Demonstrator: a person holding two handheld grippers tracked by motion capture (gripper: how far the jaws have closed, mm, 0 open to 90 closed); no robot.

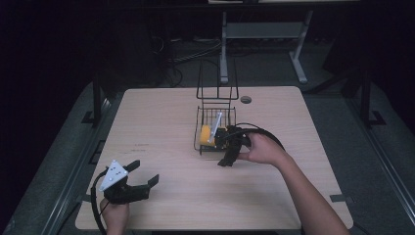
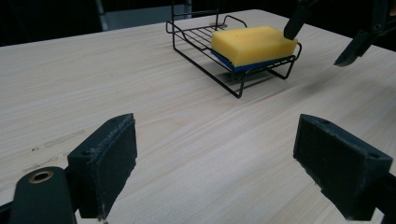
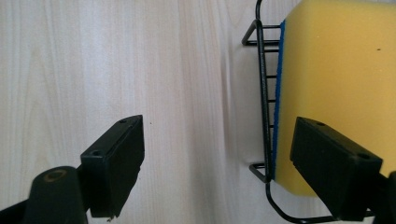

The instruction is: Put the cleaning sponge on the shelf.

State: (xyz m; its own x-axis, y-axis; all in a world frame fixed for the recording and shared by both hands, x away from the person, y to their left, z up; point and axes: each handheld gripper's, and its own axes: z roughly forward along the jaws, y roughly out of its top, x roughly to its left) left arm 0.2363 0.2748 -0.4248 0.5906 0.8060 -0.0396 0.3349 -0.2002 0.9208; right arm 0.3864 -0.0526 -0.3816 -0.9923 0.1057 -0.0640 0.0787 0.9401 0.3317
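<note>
Hovering my right gripper (image 1: 229,147), jaws wide and empty, beside the yellow sponge (image 3: 336,88) in the wire rack (image 2: 196,39); next I judge closing around it. My left gripper (image 1: 131,181) rests open on the bench (image 1: 161,147).

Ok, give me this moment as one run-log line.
right gripper: open, at near end of wire basket | sponge: lying in basket, not gripped | left gripper: open, idle over table

Both grippers were black, with thick square pads. The left gripper (image 1: 142,177) carried a grey three-cornered plate (image 1: 113,175). A black cable (image 1: 259,131) looped from the right gripper (image 1: 228,152).
</note>
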